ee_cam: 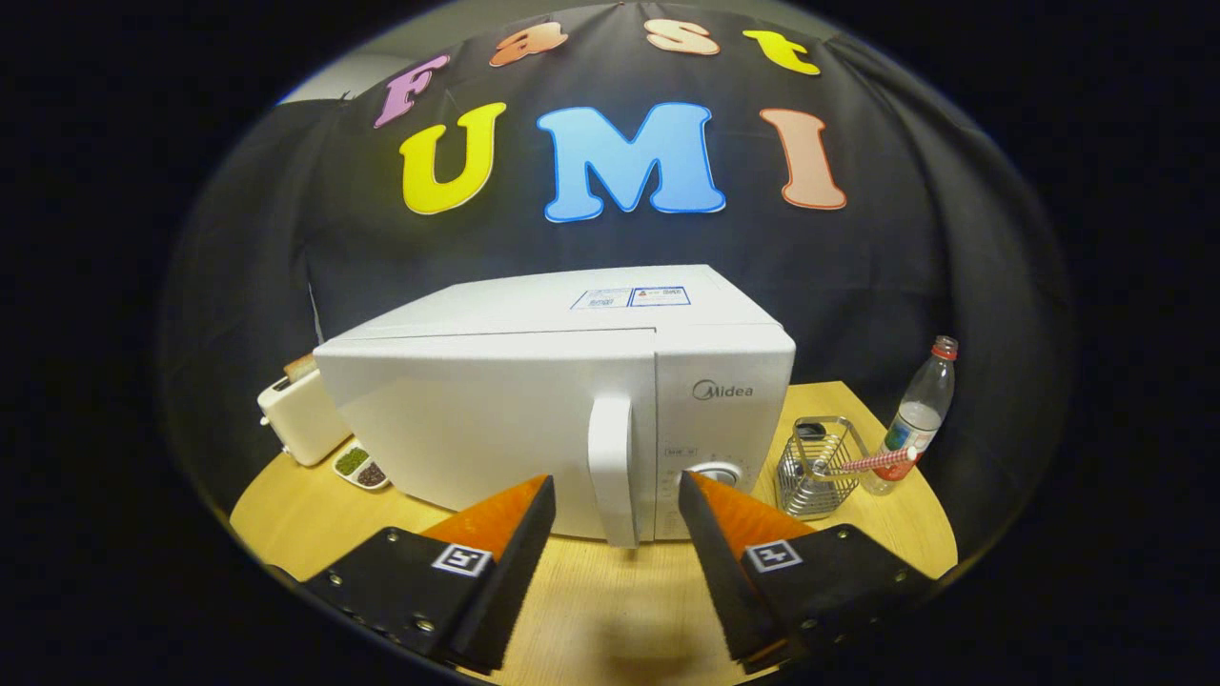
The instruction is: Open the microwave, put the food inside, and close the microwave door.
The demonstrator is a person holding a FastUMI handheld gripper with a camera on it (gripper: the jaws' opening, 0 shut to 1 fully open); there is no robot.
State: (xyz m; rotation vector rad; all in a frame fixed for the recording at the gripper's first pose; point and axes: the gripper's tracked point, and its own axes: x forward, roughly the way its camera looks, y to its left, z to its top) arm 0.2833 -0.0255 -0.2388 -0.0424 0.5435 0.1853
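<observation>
Microwave (534, 419) stands with its door shut on a round wooden tabletop (610, 600), just ahead of the gripper (617, 500), whose two fingers are spread apart and hold nothing. The door handle (611, 467) rises in the gap beyond the fingertips, and the fingers cover the lower edge of the door on either side of it. A dial (717, 474) on the control panel is half hidden behind the right finger; the small markings around it are too fine to make out. To the right of the microwave sits a wire basket (818, 467) holding a dark item that cannot be identified, with a red-and-white striped stick (877, 462) lying across its rim. Just beside it stands a clear plastic bottle (917, 414) with a red cap, partly filled with something white. On the left, largely hidden by the microwave, are a small divided dish (360, 467) with green and dark contents, and behind it a cream toaster (300, 414). Black cloth forms the wall behind.
</observation>
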